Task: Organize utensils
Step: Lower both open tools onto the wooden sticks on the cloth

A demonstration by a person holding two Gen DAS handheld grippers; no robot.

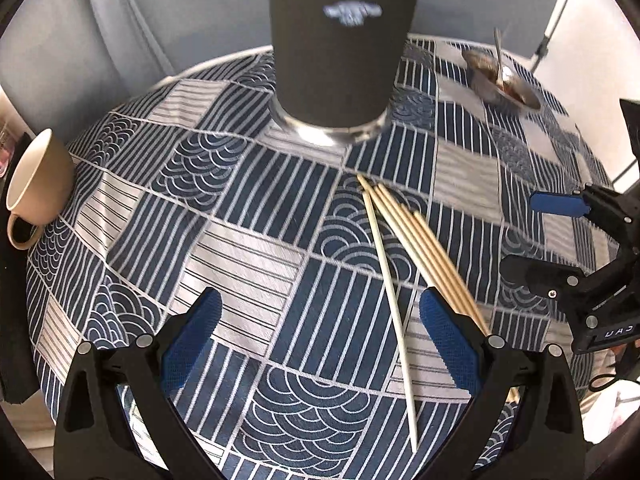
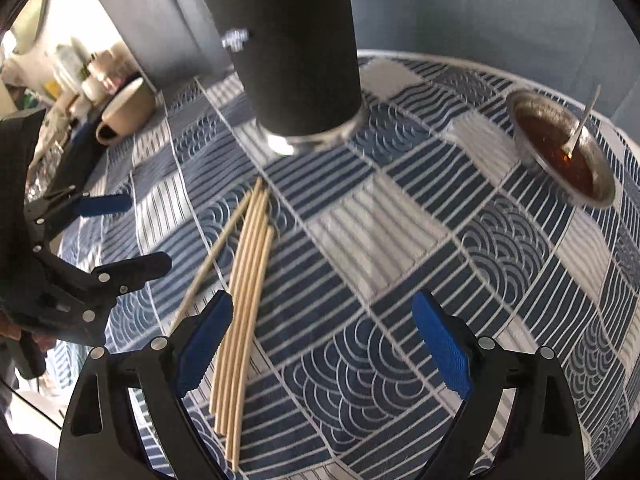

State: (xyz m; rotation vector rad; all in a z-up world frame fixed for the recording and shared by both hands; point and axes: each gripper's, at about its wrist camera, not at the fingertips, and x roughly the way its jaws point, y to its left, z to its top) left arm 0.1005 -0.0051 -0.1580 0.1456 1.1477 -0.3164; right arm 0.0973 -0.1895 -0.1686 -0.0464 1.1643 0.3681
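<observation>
Left gripper [image 1: 320,340] hangs over the patterned tablecloth [image 1: 240,248] with its blue-padded fingers spread wide, nothing between them; the chopsticks [image 1: 412,236] lie on the cloth just ahead and to its right side, the pale outlying stick crossing the gap close to the right finger, the tan bundle passing behind that finger so the near ends are hidden; right gripper [image 2: 322,344] likewise wide apart and holding nothing, poised above the cloth; in its view the chopsticks [image 2: 244,288] lie at its left finger, the bundle running beside and partly under the blue pad, one stick splayed off to the left with its near end hidden behind the finger; sticks fan out from tips that point toward the black cup [image 2: 288,48], tips near its metal base but apart from it; black cup stands upright on the far side of the cloth, top cut off by the frame in the left wrist view, a blurred white logo on its side that cannot be read; a thin pale stick seems to poke above its rim in the right wrist view, not certain; metal bowl [image 2: 560,144] further right holds dark liquid and a spoon [image 2: 580,124], well apart from the sticks; beige mug [image 1: 36,184] sits at the far left edge, tilted by lens distortion.
</observation>
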